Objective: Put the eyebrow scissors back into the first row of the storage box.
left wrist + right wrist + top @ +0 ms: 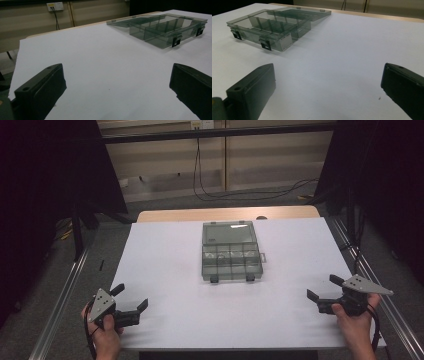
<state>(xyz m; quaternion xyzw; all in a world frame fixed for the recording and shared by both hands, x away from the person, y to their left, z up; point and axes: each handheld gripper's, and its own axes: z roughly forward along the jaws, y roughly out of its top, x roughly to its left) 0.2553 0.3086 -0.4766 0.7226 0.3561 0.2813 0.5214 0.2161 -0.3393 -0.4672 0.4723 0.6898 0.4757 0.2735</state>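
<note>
Box [232, 252] sits open mid-bench, untouched; my left tongs [131, 303] and right tongs [325, 287] gape empty at near corners.

The high view looks forward and down from above the person's edge of the white surface [165, 285], taking in all of it, with the clear compartment box [232, 252] just past centre toward 12 o'clock and the two tongs at 7 and 4 o'clock. The left gripper view rides low, close above the surface, facing across it with the box [165, 28] at 1 o'clock, well off. The right gripper view sits equally low, with the same box [272, 30] at 11 o'clock; all three views share it.
</note>
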